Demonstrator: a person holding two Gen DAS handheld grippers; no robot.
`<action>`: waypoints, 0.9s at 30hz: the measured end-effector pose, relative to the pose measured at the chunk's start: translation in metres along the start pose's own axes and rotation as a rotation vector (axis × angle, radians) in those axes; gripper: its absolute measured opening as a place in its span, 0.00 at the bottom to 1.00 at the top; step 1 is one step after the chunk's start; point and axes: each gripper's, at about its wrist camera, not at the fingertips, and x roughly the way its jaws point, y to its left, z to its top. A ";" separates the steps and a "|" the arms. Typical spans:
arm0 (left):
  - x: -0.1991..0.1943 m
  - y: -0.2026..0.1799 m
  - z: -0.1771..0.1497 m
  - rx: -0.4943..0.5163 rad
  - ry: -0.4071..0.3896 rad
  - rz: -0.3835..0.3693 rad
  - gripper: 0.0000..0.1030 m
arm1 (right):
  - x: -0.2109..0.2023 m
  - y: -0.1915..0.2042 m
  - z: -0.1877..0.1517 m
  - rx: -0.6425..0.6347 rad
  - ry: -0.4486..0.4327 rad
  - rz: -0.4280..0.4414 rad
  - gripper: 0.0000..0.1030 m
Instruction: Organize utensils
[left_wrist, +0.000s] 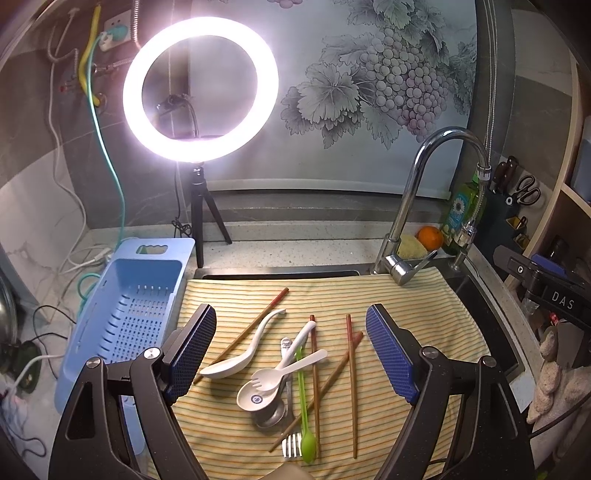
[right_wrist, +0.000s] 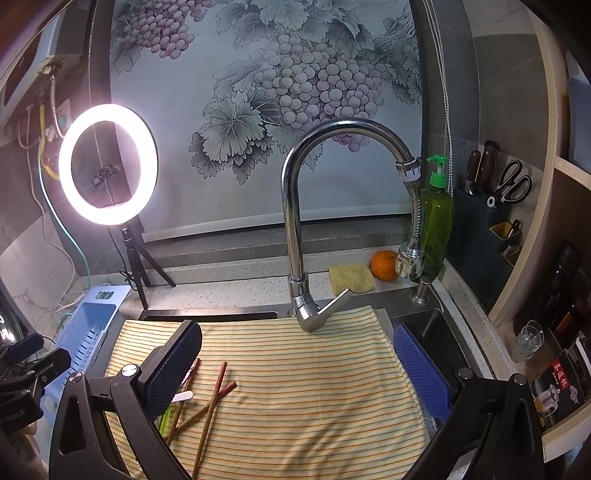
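Note:
A pile of utensils lies on a yellow striped cloth (left_wrist: 388, 291) over the sink: a white soup spoon (left_wrist: 236, 360), a white spork (left_wrist: 284, 369), a small white spoon (left_wrist: 256, 397), a metal spoon (left_wrist: 271, 413), a metal fork (left_wrist: 291, 443), a green spoon (left_wrist: 304, 417) and several brown chopsticks (left_wrist: 352, 384). My left gripper (left_wrist: 291, 354) is open above the pile, fingers on either side. My right gripper (right_wrist: 299, 373) is open and empty over the cloth (right_wrist: 314, 387), right of some chopsticks (right_wrist: 210, 410).
A blue slotted basket (left_wrist: 129, 314) stands left of the cloth and shows in the right wrist view (right_wrist: 88, 332). A faucet (right_wrist: 295, 229), ring light (left_wrist: 201, 88), sponge (right_wrist: 351, 278), orange (right_wrist: 384, 264), soap bottle (right_wrist: 437, 225) and knife block (right_wrist: 487, 206) stand behind.

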 end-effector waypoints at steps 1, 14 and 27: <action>0.000 0.000 0.000 -0.001 0.000 -0.001 0.81 | 0.000 0.000 0.000 0.000 0.000 0.000 1.00; 0.002 0.002 0.000 -0.001 0.003 -0.006 0.81 | 0.003 0.000 0.001 0.004 0.009 -0.002 1.00; 0.002 0.000 0.000 0.000 0.004 -0.005 0.81 | 0.006 0.000 -0.001 0.005 0.019 -0.001 1.00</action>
